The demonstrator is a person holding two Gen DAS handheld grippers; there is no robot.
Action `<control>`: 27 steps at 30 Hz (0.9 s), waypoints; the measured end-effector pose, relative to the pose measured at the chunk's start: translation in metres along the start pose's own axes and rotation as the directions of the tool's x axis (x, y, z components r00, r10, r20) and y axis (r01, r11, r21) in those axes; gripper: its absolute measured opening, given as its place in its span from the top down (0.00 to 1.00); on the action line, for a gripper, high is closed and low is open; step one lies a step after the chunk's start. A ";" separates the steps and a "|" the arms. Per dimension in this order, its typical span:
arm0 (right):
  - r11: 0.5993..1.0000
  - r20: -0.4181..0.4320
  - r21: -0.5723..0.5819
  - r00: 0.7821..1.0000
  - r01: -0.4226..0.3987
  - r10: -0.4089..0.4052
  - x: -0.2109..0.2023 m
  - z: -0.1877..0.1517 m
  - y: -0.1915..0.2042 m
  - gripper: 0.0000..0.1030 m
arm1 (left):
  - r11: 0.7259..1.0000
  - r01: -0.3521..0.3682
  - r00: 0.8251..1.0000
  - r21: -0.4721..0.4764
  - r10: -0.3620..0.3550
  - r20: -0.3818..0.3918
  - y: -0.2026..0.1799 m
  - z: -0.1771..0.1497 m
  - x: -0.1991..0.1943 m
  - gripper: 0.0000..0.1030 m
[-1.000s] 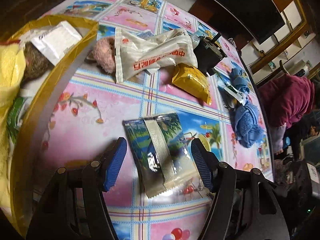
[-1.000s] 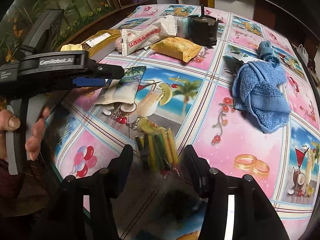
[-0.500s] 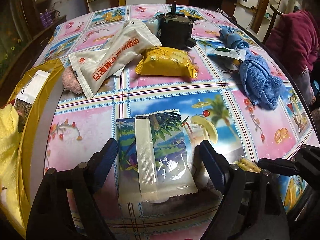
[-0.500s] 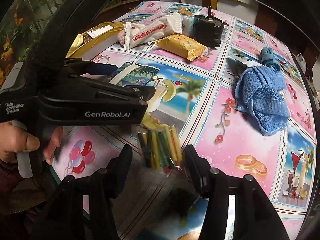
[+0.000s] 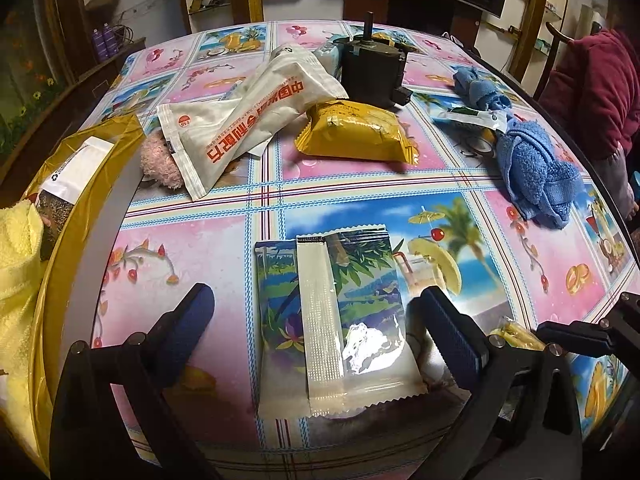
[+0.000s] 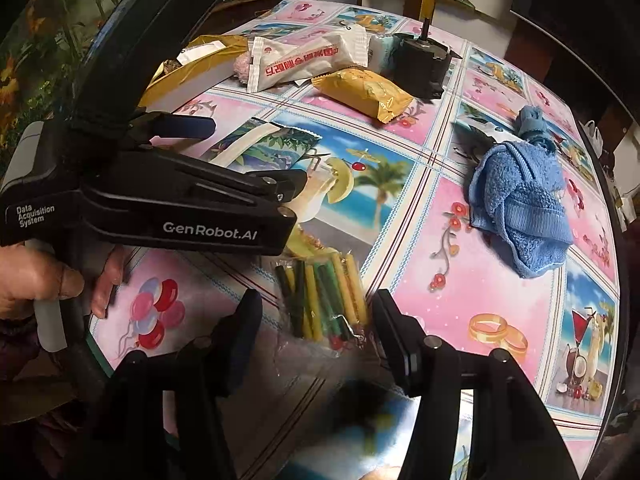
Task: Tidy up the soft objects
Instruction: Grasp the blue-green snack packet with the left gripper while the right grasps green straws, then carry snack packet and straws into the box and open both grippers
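Two logos, "GenRobot.AI", "Data Acquisition System", left hand-held gripper

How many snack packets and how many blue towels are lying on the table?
Snack packets: 3 (leafy packet, yellow packet, white packet)
Blue towels: 2 (big one, small one)
Total: 5

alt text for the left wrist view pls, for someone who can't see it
The left gripper hangs over a flat green-and-blue snack packet on a colourful picture tablecloth, its jaws opening and clear of the packet on both sides. Farther back lie a white pouch, a yellow packet and a blue towel; a yellow bag sits at left.
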State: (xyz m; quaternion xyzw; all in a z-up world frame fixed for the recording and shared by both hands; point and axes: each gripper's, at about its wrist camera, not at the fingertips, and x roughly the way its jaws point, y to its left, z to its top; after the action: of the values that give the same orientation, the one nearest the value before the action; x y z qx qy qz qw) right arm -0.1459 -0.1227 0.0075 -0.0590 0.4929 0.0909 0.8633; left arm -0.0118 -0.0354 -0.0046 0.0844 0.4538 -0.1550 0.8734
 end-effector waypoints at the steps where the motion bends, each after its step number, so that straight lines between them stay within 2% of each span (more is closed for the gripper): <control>1: 1.000 0.001 0.000 1.000 0.002 -0.002 0.000 0.000 0.001 0.44 | 1.000 -0.002 1.000 -0.004 0.002 0.006 -0.001 0.001 0.000 0.00; 4: 1.000 0.004 -0.003 1.000 0.010 -0.010 0.000 -0.001 0.002 0.44 | 1.000 -0.002 1.000 -0.002 0.002 0.010 -0.004 0.000 0.000 0.00; 5: 1.000 0.004 0.000 1.000 0.012 -0.012 -0.001 -0.002 0.003 0.44 | 1.000 -0.001 1.000 0.001 0.001 0.012 -0.005 0.000 -0.001 0.06; 6: 1.000 0.003 -0.001 1.000 0.013 -0.013 -0.002 -0.003 0.003 0.45 | 1.000 0.009 1.000 0.010 -0.009 0.027 -0.006 0.000 -0.004 0.37; 7: 1.000 0.004 -0.007 1.000 0.012 -0.012 -0.003 -0.004 0.004 0.47 | 0.999 0.019 0.999 0.028 -0.020 0.044 -0.009 0.000 -0.010 0.43; 9: 1.000 0.009 -0.013 1.000 0.006 -0.006 -0.008 -0.007 0.006 0.75 | 0.998 0.051 0.998 0.042 -0.052 0.031 -0.011 -0.002 -0.012 0.44; 12: 1.000 0.013 -0.009 1.000 0.014 -0.014 -0.012 -0.011 0.008 0.80 | 0.994 0.112 0.993 0.020 -0.113 0.036 -0.005 -0.004 -0.021 0.45; 15: 1.000 0.031 0.020 1.000 0.001 -0.002 -0.019 -0.012 0.006 0.83 | 0.983 0.179 0.982 -0.041 -0.176 0.060 0.011 -0.010 -0.039 0.45; 20: 0.999 0.072 0.039 0.997 -0.020 0.017 -0.034 -0.003 0.010 0.83 | 0.951 0.262 0.960 -0.163 -0.239 0.146 0.054 -0.024 -0.085 0.45; 23: 0.998 0.105 0.037 0.993 -0.055 0.051 -0.044 0.010 0.021 0.83 | 0.933 0.264 0.954 -0.245 -0.215 0.209 0.091 -0.038 -0.113 0.45; 27: 0.993 0.134 0.021 0.984 -0.120 0.116 -0.048 0.036 0.041 0.83 | 0.917 0.198 0.961 -0.346 -0.111 0.255 0.145 -0.054 -0.138 0.45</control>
State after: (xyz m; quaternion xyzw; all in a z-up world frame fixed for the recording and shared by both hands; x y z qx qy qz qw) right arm -0.1480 -0.0809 0.0669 -0.0109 0.4386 0.1385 0.8879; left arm -0.0774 0.1425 0.0782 -0.1354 0.3757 -0.1448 0.9053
